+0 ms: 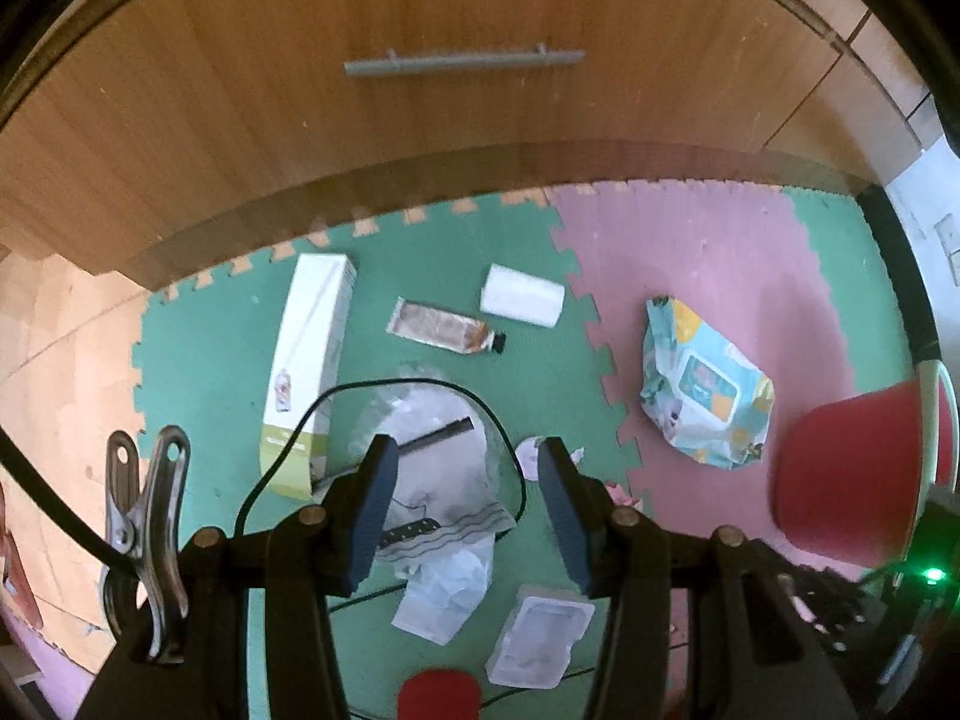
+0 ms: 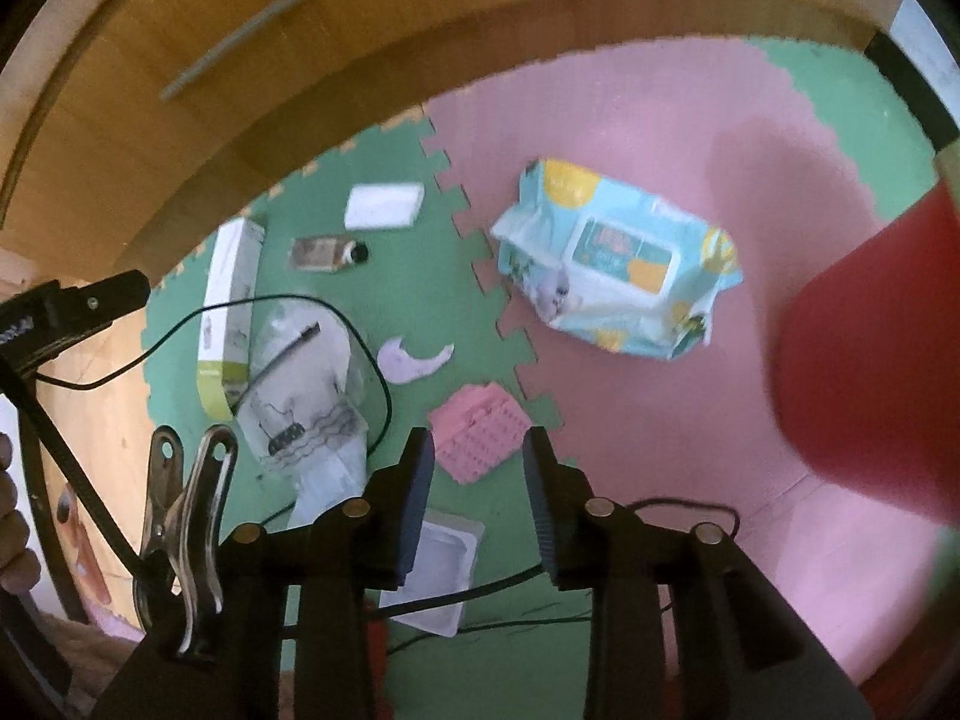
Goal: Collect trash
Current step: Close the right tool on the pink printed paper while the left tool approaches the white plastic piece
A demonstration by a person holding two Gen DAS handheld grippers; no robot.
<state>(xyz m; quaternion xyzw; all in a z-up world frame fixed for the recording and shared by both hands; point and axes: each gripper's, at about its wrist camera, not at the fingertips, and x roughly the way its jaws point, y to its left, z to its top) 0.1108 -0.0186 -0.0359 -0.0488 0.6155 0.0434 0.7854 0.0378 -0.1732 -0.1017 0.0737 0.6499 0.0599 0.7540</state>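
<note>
Trash lies scattered on a green and pink foam mat. My left gripper (image 1: 468, 468) hangs open above a clear plastic wrapper (image 1: 432, 450) with a dark comb inside; nothing is between its fingers. My right gripper (image 2: 477, 456) is open too, over a pink ridged piece (image 2: 480, 432) that lies on the mat in line with the gap, and the pads are not pressing on it. A long white box (image 1: 306, 372), a brown tube (image 1: 444, 327), a white roll (image 1: 522, 303) and a wipes pack (image 2: 618, 264) lie farther off. A clear blister tray (image 1: 537, 639) is under the left gripper.
A red bucket (image 1: 852, 474) stands on the pink tile at the right, blurred and close in the right wrist view (image 2: 870, 348). A wooden cabinet with a grey handle (image 1: 462, 63) borders the mat at the back. Thin black cables cross the wrapper. A hand (image 2: 12, 516) shows at the left edge.
</note>
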